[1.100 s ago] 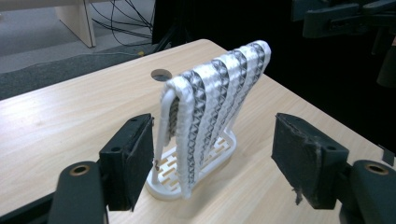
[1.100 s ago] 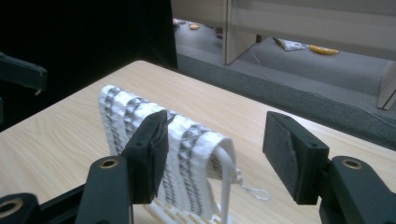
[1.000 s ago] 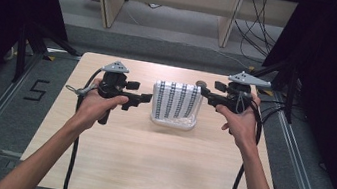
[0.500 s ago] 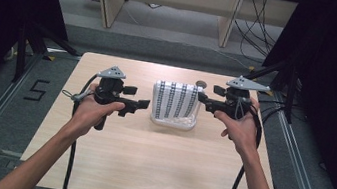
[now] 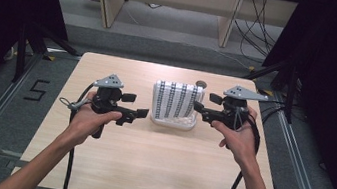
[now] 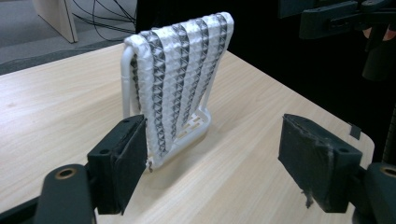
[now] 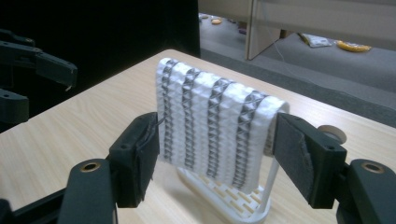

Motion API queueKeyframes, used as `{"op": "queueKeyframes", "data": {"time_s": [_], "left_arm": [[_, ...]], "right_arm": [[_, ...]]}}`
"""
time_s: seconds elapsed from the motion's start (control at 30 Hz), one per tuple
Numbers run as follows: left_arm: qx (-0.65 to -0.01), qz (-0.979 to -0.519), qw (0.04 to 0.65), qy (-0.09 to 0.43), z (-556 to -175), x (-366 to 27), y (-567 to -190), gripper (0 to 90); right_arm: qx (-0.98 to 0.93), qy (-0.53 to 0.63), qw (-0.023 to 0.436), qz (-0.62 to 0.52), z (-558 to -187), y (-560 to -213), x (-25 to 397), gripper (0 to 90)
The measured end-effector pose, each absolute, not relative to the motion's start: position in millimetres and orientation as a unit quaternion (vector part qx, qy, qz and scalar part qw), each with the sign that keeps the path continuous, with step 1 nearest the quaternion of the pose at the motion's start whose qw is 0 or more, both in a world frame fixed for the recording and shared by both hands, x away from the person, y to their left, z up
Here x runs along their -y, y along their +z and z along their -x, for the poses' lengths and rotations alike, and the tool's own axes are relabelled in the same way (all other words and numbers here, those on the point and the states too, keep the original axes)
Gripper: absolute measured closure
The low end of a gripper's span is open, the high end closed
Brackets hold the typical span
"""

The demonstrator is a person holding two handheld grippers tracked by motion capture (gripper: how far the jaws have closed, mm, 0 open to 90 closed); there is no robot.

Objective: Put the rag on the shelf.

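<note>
A white cloth with dark grey stripes hangs over a small white rack in the middle of the table. My left gripper is open, a short way left of the rack, and points at it. In the left gripper view the cloth and the rack's base lie just beyond the open jaws. My right gripper is open, its tips close to the cloth's right edge. From the right gripper view the cloth shows between the two spread pads, a little beyond them.
A small round roll lies on the wooden table just behind the rack, also seen as a pale ring in the right gripper view. Black cables trail from both grippers off the near edge. Dark curtains flank the table.
Both grippers have come a little toward the near side of the table and lower, staying open on either side of the rack. The cloth has not moved.
</note>
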State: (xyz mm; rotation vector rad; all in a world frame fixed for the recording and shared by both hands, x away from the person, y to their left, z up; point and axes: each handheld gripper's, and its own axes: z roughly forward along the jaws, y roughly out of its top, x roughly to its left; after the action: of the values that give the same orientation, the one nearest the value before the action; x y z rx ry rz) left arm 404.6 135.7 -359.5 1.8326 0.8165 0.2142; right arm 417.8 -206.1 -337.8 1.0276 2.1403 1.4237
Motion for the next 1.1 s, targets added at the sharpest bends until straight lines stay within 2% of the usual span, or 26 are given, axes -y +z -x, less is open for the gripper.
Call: {"op": "queueKeyframes", "data": {"time_s": [1.1], "left_arm": [[-0.318,-0.787,0.52,0.094,-359,-132,-392,22.5]], "right_arm": [[-0.785,0.493,0.149,-0.346,-376,-373,185,29.4]]}}
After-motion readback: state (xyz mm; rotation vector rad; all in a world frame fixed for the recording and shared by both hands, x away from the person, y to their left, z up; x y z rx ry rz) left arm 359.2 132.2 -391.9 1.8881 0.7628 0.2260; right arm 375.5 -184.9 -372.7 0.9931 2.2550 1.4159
